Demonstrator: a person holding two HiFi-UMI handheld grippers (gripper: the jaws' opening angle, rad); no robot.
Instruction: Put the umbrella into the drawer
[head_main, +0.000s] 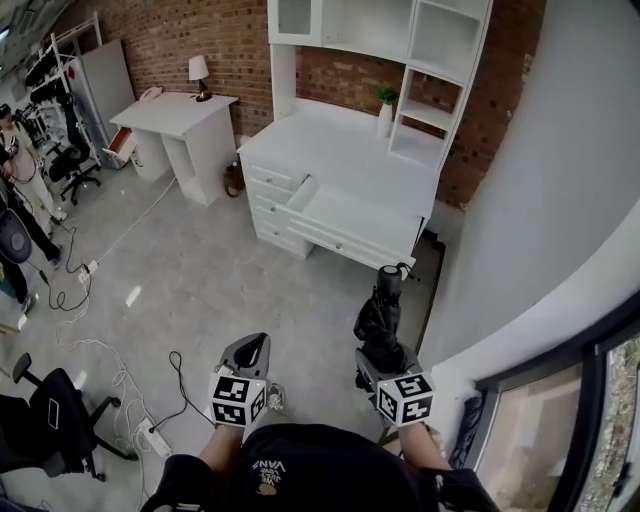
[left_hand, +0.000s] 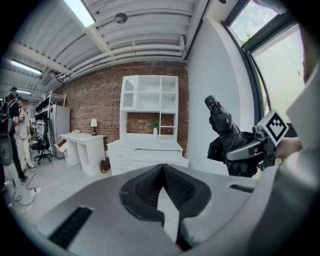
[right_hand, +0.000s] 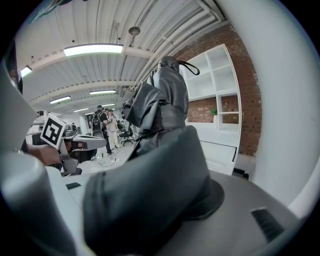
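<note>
The right gripper (head_main: 383, 368) is clamped on the black folded umbrella (head_main: 380, 318), its jaws set wide around the bundled fabric; the umbrella juts forward past the jaws, the end with the strap loop farthest from the person, held in the air over the grey floor (head_main: 200, 290); the left gripper (head_main: 252, 350) hovers just to its left, jaws together with nothing between them; ahead, a white desk unit (head_main: 340, 150) stands against the brick wall (head_main: 230, 40), its wide drawer (head_main: 360, 215) pulled out, apart from the umbrella; a potted plant (head_main: 386, 100) stands on the desktop; further left is a small desk (head_main: 175, 115) with a lamp (head_main: 199, 72) on it
</note>
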